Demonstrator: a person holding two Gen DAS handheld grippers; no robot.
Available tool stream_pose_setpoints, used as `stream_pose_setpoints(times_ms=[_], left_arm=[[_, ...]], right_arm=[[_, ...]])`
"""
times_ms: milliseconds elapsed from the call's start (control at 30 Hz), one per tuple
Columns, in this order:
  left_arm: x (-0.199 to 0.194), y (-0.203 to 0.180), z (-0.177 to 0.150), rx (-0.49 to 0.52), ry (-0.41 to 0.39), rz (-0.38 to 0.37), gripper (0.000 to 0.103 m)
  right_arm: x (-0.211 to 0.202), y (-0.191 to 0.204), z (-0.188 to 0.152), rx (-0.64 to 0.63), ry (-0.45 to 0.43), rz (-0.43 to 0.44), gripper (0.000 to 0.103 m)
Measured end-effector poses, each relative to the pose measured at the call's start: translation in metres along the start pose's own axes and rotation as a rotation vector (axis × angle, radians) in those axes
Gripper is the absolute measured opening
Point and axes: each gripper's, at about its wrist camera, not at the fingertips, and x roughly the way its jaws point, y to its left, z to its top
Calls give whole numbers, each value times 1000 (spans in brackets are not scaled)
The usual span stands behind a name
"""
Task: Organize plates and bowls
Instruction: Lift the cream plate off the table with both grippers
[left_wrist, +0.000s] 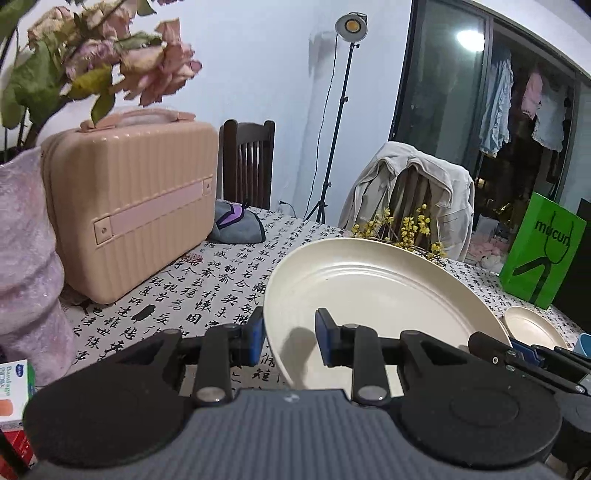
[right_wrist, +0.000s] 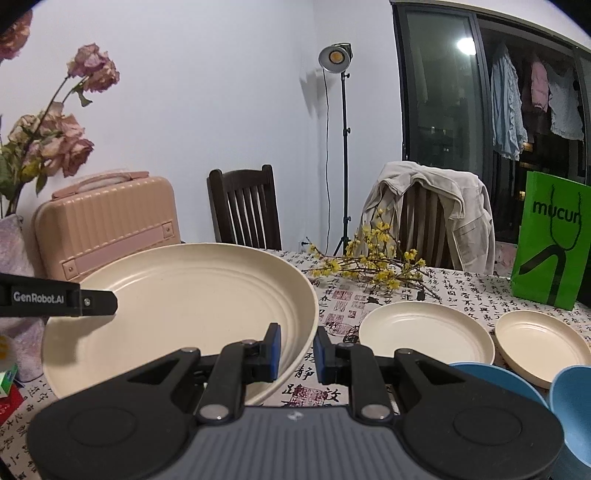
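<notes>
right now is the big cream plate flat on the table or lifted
Lifted and tilted: the big cream plate hangs above the tablecloth, its rim clamped by the left hand-held gripper and right hand-held gripper.

Large cream plate (right_wrist: 177, 302): matt, smooth, with concentric ridges. Small cream plates (right_wrist: 424, 332): same matt finish. Blue bowls (right_wrist: 569, 406): smooth plastic look. Tablecloth (left_wrist: 207, 295): printed cloth. Pink case (left_wrist: 129, 206): ribbed hard plastic, satin. Chairs (right_wrist: 243, 210): dark wood. Green bag (right_wrist: 550, 240): paper. Gripper pads (right_wrist: 274, 350): blue, rubbery.
</notes>
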Motion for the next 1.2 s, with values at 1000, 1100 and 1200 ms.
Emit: stream_pose_setpoints(times_ms=[1000,1100,1200], left_arm=[[-93,-35,-28,44,-59,-46,28],[-102,-42,-32,52,-66,-51,28],[-110,-47,-36,56,-72,-58,28]], right_arm=[[-107,-21,-23,34,-79,-36,18],[-119,-25,-26,37,-88,-43,18],[-130,-29,-29,39,-92,-48,18]])
